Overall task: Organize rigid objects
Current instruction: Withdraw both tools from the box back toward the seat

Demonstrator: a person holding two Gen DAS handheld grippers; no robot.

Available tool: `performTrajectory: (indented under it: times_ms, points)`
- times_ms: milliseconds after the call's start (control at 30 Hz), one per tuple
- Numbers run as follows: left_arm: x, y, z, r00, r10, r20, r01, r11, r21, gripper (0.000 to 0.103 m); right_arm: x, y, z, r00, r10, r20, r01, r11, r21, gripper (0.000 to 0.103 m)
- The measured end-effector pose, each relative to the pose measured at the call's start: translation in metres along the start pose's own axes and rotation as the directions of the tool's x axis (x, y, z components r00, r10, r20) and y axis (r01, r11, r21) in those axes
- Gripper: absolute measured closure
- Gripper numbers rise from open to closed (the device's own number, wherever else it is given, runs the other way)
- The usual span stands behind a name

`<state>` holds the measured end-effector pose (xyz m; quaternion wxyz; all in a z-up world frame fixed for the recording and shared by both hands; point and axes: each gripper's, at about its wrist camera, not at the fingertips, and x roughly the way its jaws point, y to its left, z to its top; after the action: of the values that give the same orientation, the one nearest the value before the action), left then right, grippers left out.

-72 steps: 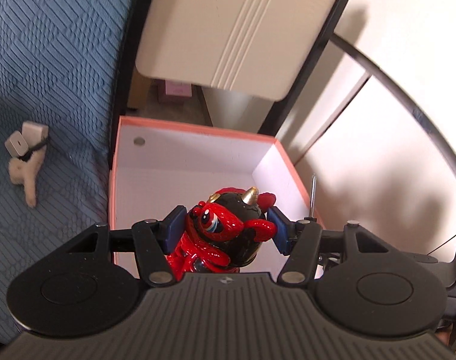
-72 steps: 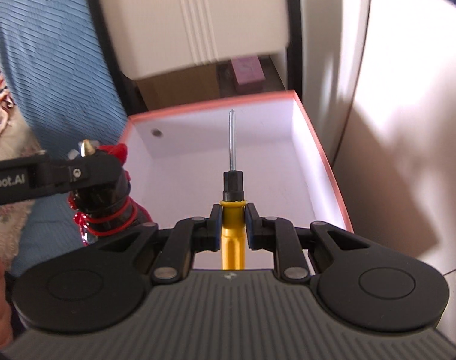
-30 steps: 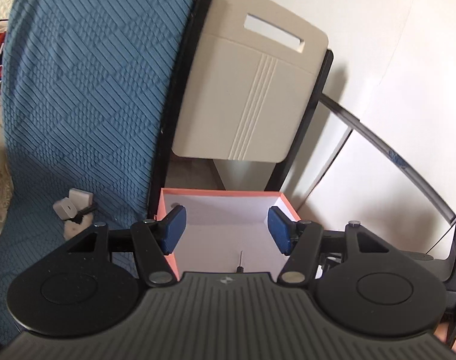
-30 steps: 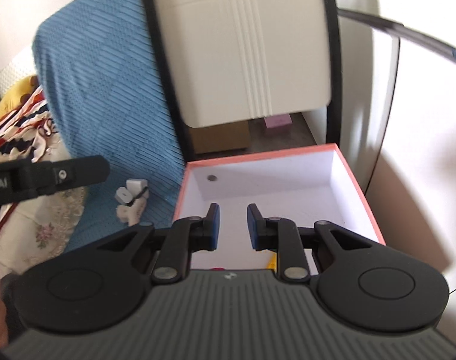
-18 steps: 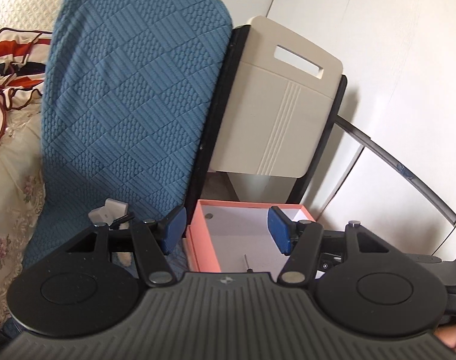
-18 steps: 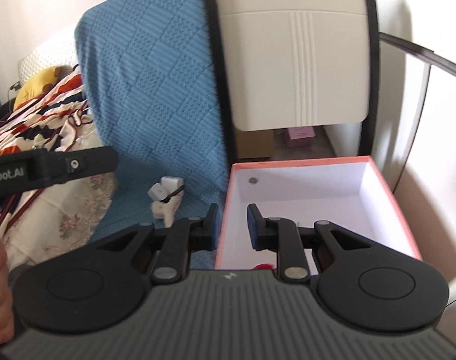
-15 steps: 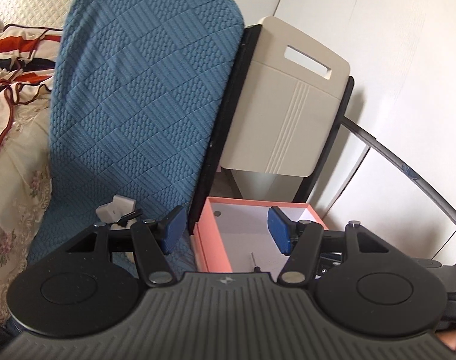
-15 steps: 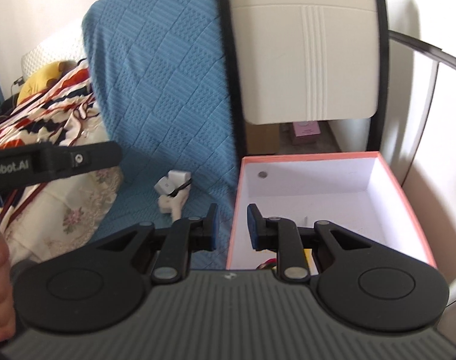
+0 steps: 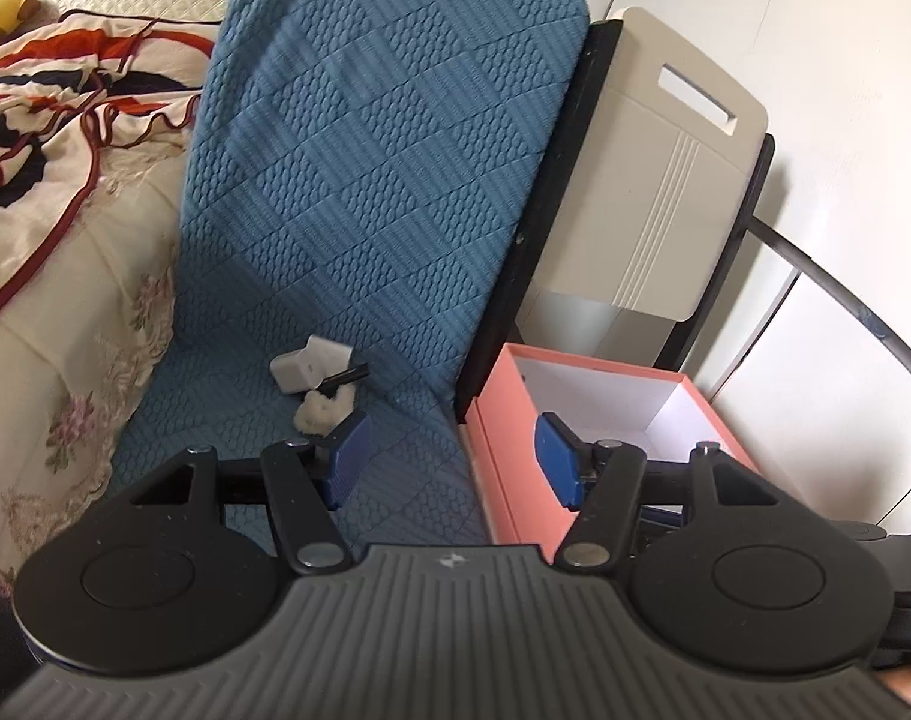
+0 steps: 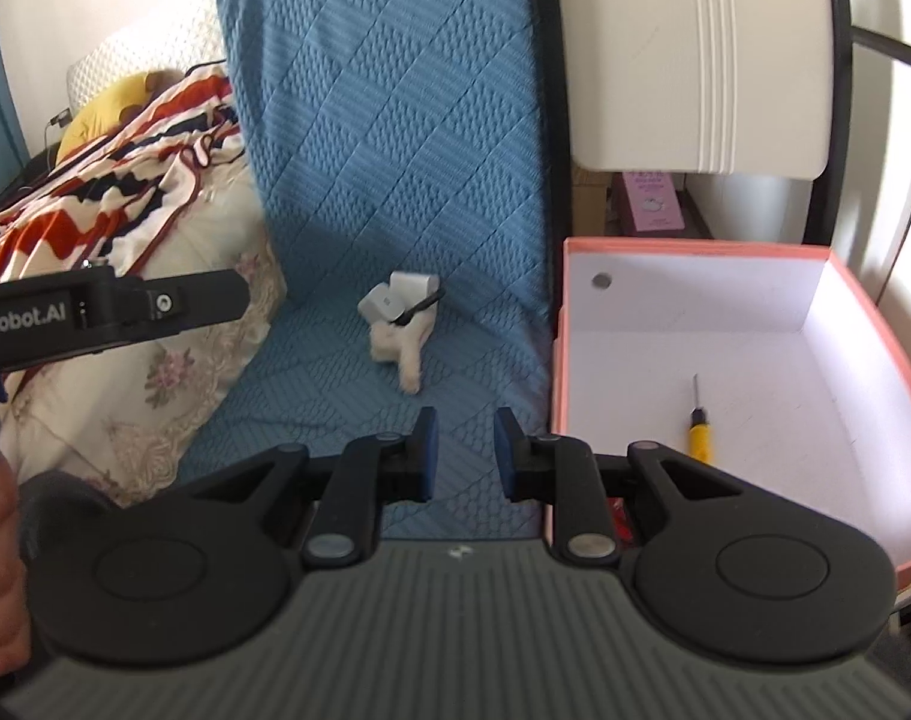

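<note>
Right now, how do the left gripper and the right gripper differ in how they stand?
The left gripper stands wide open, straddling the pink box's near corner; the right gripper shows only a narrow gap. The left gripper frames cover and box; the right gripper frames only the blue cover. Both are empty, with blue pads.

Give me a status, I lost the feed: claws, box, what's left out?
Left claw open, empty. Right claw narrow gap, empty. Screwdriver in pink box. White fuzzy keychain toy alone on blue cover, nothing blocking it.
</note>
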<state>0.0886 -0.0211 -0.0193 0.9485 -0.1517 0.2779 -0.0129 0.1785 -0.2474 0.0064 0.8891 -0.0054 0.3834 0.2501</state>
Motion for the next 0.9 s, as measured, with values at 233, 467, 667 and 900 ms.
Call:
performTrajectory:
  times_ms: [233, 467, 667, 900]
  points:
    - [0.005, 0.026, -0.024, 0.999, 0.032, -0.005, -0.032, 0.999, -0.006, 0.037, 0.018, 0.011, -0.017, 0.999, -0.009, -0.036, 0.01, 1.0, 0.013, 0.079]
    - [0.022, 0.05, -0.038, 0.996, 0.082, -0.037, -0.083, 0.996, -0.028, 0.037, 0.032, 0.01, -0.026, 0.998, -0.008, -0.058, 0.011, 0.998, 0.054, 0.079]
    - [0.045, 0.062, -0.04, 0.993, 0.098, -0.061, -0.102, 0.993, -0.061, 0.037, 0.044, 0.011, -0.022, 0.999, -0.007, -0.043, 0.01, 0.998, 0.063, 0.079]
    - [0.074, 0.074, -0.036, 0.993, 0.082, -0.09, -0.092, 0.989, -0.116, 0.037, 0.062, 0.008, -0.019, 0.999, 0.012, -0.036, -0.01, 0.998, 0.055, 0.079]
